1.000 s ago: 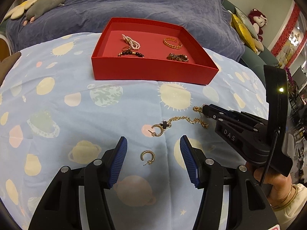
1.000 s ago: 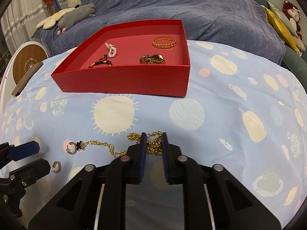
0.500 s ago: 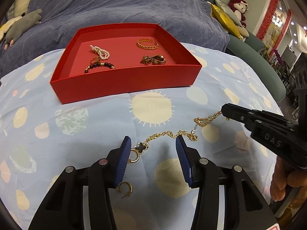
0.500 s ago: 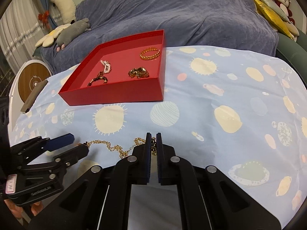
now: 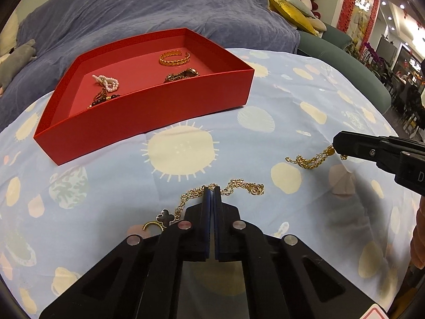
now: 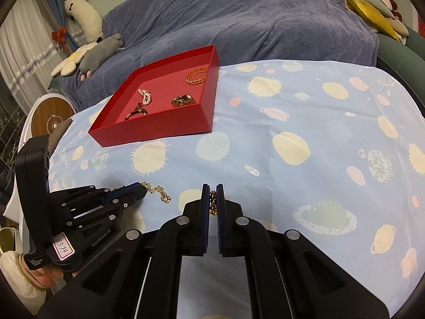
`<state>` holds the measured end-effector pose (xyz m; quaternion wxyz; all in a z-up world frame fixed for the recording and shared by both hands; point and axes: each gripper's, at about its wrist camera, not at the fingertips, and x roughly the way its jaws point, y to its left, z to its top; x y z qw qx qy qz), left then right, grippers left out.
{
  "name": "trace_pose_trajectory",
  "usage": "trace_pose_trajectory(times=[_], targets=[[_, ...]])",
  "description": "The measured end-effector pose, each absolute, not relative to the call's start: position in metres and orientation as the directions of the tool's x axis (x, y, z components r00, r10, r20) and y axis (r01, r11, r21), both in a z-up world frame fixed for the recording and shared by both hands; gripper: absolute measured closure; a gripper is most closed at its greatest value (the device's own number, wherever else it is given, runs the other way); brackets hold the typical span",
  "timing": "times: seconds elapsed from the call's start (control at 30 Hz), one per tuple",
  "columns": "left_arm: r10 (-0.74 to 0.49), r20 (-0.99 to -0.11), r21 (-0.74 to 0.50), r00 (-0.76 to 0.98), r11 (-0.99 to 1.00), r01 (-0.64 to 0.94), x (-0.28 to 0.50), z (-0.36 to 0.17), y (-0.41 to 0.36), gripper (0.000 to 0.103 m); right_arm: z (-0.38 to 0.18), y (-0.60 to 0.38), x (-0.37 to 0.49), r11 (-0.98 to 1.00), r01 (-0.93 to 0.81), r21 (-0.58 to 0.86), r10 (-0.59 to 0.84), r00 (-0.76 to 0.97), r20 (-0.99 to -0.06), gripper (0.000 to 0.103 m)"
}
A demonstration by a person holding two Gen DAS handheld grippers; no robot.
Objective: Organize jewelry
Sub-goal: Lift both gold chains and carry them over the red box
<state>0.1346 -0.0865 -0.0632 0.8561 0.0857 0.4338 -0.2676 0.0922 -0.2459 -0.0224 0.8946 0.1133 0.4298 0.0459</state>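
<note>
Your gold chain (image 5: 233, 186), black clover charm on its end, lies slack in front of the red tray (image 5: 148, 111).

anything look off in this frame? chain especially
Yes. Both grippers are shut on gold chain: the left gripper on a chain with a black clover charm, the right gripper on a separate-looking piece. Whether these join is unclear. The red box looks fine.

Gold hoop earring (image 5: 150, 226) half hidden behind left gripper (image 5: 211, 195) finger. Dark bead bracelet (image 5: 102, 99) partly cut by red box (image 5: 148, 111) front wall. Right gripper (image 5: 335, 145) body cropped at frame edge.
</note>
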Motion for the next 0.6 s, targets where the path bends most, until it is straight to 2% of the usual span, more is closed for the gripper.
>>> trace_pose_trajectory(times=[0.2, 0.6], targets=[[-0.383, -0.778, -0.081, 0.497, 0.847, 0.526, 0.131, -0.057, -0.084, 0.103, -0.015, -0.243, 0.091, 0.969, 0.010, 0.247, 0.183, 0.641, -0.745, 0.099], [-0.451, -0.687, -0.165, 0.570, 0.861, 0.482, 0.129, 0.001, -0.049, 0.103, 0.013, -0.233, 0.098, 0.960, -0.002, 0.280, 0.204, 0.690, -0.695, 0.099]])
